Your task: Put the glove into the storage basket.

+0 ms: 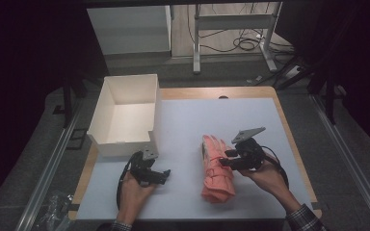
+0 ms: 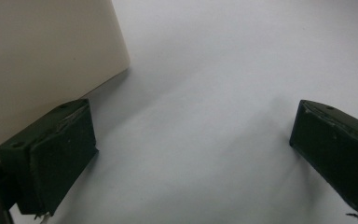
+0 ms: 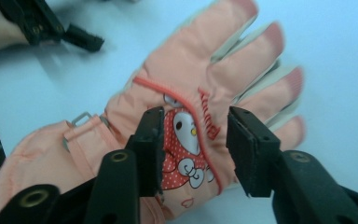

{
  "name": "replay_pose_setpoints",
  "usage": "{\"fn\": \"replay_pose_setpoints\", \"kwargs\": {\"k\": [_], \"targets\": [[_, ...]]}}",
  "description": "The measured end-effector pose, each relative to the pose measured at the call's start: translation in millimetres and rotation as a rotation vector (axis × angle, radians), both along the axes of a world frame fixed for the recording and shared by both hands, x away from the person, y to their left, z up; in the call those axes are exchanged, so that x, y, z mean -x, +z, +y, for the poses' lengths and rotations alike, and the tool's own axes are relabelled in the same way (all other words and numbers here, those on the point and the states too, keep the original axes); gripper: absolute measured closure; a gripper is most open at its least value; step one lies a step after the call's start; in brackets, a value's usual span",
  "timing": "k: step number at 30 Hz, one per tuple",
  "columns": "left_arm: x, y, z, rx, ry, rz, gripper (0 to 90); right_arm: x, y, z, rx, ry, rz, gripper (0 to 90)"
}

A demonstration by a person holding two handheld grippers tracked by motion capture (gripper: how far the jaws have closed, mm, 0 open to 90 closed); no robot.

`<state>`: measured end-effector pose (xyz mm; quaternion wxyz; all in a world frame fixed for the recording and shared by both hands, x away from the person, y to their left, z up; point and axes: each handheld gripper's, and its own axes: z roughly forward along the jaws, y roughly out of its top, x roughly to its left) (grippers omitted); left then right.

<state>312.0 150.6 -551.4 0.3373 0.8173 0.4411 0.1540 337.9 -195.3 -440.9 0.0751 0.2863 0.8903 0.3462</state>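
Right tool (image 3: 193,149) stands half-open over pink glove (image 1: 216,168); left tool (image 1: 150,172) open, empty. Next: descend, close on glove.

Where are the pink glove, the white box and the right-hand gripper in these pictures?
pink glove (image 1: 217,169), high view, on the middle of its back.
white box (image 1: 125,144), high view, on its near outer wall.
right gripper (image 3: 193,151), right gripper view, midway between its jaw tips, above the glove.

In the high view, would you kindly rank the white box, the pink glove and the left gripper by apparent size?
1. White box, clearly largest.
2. Pink glove.
3. Left gripper, a little smaller than the glove.
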Motion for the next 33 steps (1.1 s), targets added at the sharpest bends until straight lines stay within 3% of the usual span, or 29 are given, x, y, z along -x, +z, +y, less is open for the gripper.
{"fn": "replay_pose_setpoints", "kwargs": {"k": [3,7,11,14,15,18,21,23,33], "targets": [[0.2,-0.1,-0.1,0.004,0.002,0.001,0.3,1.9,6.6,-12.3,-0.003,-0.042,-0.033,48.9],[0.1,-0.1,0.2,0.005,0.001,0.000,0.3,3.2,6.2,-25.0,-0.016,-0.080,-0.037,48.8],[0.3,-0.1,0.3,0.004,0.001,0.003,0.2,8.4,-9.1,-48.3,-0.057,-0.125,-0.018,48.8],[0.3,-0.1,0.3,0.004,0.001,0.003,0.3,13.0,-17.8,-53.3,-0.068,-0.127,-0.015,48.6],[0.3,-0.1,0.3,0.004,0.001,0.003,0.2,18.5,-26.7,-56.1,-0.075,-0.120,-0.010,48.8],[0.3,-0.2,0.2,0.005,0.001,0.003,0.2,24.2,-34.1,-56.9,-0.078,-0.115,-0.011,52.0],[0.3,-0.1,0.3,0.003,0.001,0.003,0.2,34.6,-46.7,-57.4,-0.088,-0.102,0.001,64.1],[0.3,-0.1,0.3,0.003,0.001,0.003,0.2,43.9,-58.0,-56.1,-0.071,-0.082,0.000,77.0],[0.3,-0.1,0.4,0.003,0.001,0.003,0.2,55.7,-79.0,-40.8,-0.089,0.002,0.029,81.2]]}}
